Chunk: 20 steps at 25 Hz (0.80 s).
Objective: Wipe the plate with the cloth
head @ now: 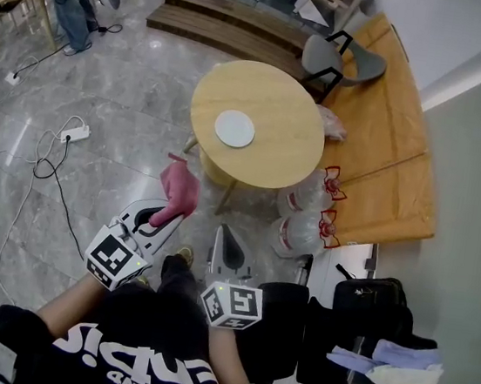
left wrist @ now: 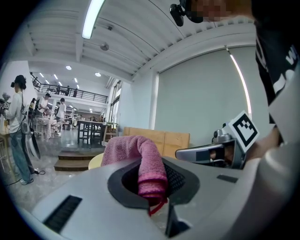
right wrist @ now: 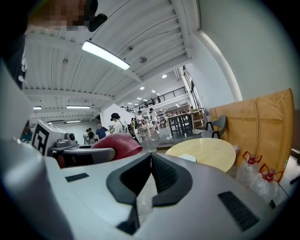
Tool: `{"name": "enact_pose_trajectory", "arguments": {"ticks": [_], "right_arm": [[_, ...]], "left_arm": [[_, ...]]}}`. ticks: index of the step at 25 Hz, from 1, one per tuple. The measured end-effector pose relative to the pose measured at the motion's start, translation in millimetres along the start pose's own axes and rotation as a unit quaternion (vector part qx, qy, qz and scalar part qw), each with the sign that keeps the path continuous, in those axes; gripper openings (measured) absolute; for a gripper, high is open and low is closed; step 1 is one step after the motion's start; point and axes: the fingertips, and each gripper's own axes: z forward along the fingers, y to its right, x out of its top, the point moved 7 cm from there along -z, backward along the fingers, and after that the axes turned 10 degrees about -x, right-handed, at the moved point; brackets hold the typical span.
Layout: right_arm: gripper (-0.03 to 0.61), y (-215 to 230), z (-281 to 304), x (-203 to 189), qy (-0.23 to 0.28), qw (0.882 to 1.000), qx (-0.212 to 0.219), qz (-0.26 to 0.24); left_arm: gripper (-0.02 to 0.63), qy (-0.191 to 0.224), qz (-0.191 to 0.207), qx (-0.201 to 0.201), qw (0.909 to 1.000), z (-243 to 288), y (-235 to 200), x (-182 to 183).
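Observation:
A white plate (head: 235, 129) lies on the round wooden table (head: 276, 156) ahead of me, and it shows small in the right gripper view as the plate (right wrist: 189, 158). My left gripper (head: 165, 214) is shut on a pink cloth (head: 179, 189), which bulges out past its tips over the floor, short of the table. In the left gripper view the cloth (left wrist: 143, 161) fills the jaw gap. My right gripper (head: 222, 235) is shut with nothing between its jaws, beside the left one and apart from the table.
Two large water bottles (head: 304, 213) stand on the floor by the table's near right side. A grey chair (head: 341, 61) sits beyond the table. A power strip with cable (head: 74, 132) lies on the floor at left. A black bag (head: 368, 322) is at my right.

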Motion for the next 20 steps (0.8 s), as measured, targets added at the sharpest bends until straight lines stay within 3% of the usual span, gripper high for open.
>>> {"name": "enact_pose_trajectory", "arguments": {"ticks": [20], "right_arm": [[0.021, 81.0, 93.7, 36.3, -0.010, 0.999, 0.035, -0.007]], "left_arm": [[0.046, 0.004, 0.001, 0.029, 0.9996, 103.9, -62.1, 24.1]]}}
